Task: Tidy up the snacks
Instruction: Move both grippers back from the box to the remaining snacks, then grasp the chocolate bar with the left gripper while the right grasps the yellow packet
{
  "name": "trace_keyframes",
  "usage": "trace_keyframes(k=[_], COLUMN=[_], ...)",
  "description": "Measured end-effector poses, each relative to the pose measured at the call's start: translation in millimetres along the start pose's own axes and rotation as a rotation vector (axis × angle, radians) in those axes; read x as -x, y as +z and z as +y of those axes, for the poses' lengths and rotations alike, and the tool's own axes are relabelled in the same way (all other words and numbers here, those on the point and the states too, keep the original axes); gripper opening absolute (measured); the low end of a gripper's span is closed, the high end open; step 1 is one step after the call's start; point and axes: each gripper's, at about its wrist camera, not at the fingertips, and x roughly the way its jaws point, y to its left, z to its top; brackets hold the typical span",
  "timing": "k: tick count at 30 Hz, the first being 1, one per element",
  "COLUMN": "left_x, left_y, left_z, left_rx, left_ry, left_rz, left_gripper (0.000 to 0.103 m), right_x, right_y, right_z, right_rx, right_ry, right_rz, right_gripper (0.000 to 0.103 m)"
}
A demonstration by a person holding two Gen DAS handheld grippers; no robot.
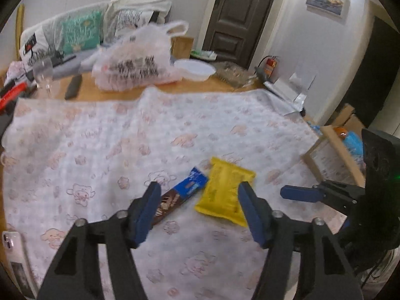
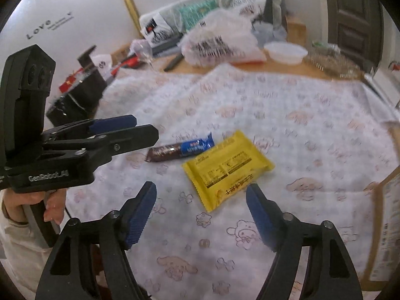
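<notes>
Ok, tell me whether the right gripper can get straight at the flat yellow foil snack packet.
Probably yes. The right gripper is open, with the yellow foil snack packet lying flat just ahead, nothing on it. The brown-and-blue wrapped bar lies beside it.

Two snack packs lie on the cloth (image 1: 100,135) — one yellow packet (image 1: 223,192) and one brown-and-blue bar (image 1: 183,191). Two grippers are in view: the left gripper (image 1: 198,210) and the right gripper (image 2: 201,213). On the table behind there is one printed plastic bag (image 1: 136,60), one white bowl (image 1: 196,69), one glass (image 1: 44,73) and one dark remote (image 1: 73,86). One phone (image 1: 12,246) sits at the cloth's edge — and one cardboard box (image 1: 336,157) beside the table.
</notes>
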Motion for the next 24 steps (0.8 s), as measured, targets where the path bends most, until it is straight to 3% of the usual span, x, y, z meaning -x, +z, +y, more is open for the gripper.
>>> trace_keyframes(k=[4, 10, 12, 15, 24], left_x=[-29.6, -63.6, -67.0, -64.2, -56.4], left_y=[-1.7, -8.4, -11.4, -13.4, -15.1], left_z=[13.8, 28.2, 31.0, 36.2, 58.2], left_rx=[0.000, 0.003, 0.006, 0.021, 0.092], left_ry=[0.003, 0.017, 0.014, -0.012, 0.009], left_rz=[0.049, 0.111, 0.119, 0.112, 0.075], left_gripper=[0.049, 0.048, 0.048, 0.048, 0.044], right_x=[-27.0, -47.1, -52.8, -60.4, -87.5], right_y=[-0.6, 3.5, 7.0, 13.8, 31.7], right_z=[-3.8, -14.0, -15.1, -14.7, -2.2], right_rx=[-0.009, -0.024, -0.023, -0.017, 0.021], right_ry=[-0.025, -0.058, -0.071, -0.091, -0.190], right_rz=[0.064, 0.096, 0.099, 0.090, 0.081], right_gripper=[0.071, 0.071, 0.072, 0.083, 0.089])
